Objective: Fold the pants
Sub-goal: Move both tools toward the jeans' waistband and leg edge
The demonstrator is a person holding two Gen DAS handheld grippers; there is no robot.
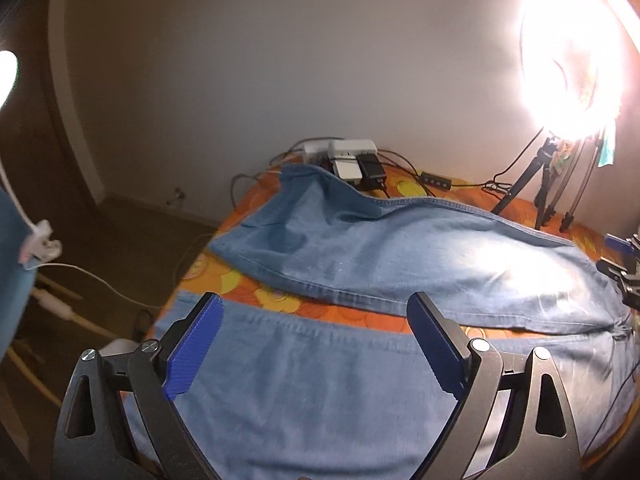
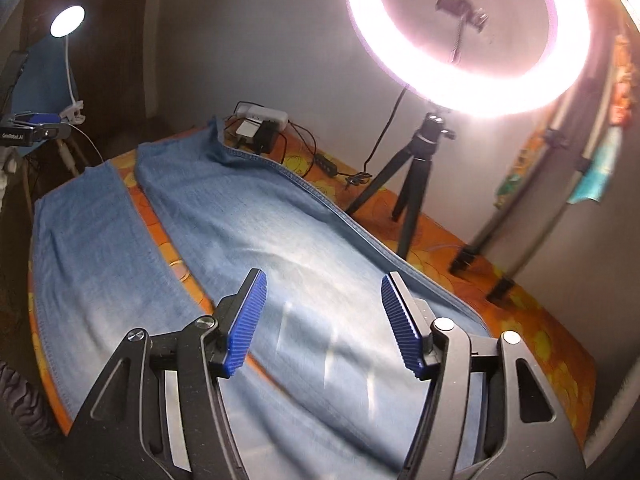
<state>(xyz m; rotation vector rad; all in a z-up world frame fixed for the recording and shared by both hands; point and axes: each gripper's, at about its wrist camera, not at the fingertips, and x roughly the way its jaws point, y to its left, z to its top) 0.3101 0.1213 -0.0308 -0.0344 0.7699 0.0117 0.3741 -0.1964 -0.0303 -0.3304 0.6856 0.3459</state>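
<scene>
Light blue jeans lie spread flat on an orange flowered cover, the two legs side by side with a strip of cover between them. My left gripper hovers open over the near leg, nothing between its blue pads. In the right wrist view my right gripper is open above the wide far leg, close to its seamed edge; the other leg lies to the left. Each gripper shows at the edge of the other's view: right gripper, left gripper.
A lit ring light on a black tripod stands on the cover beside the wall. A power strip with chargers and cables sits at the far hem of the jeans. A clip lamp shines at left.
</scene>
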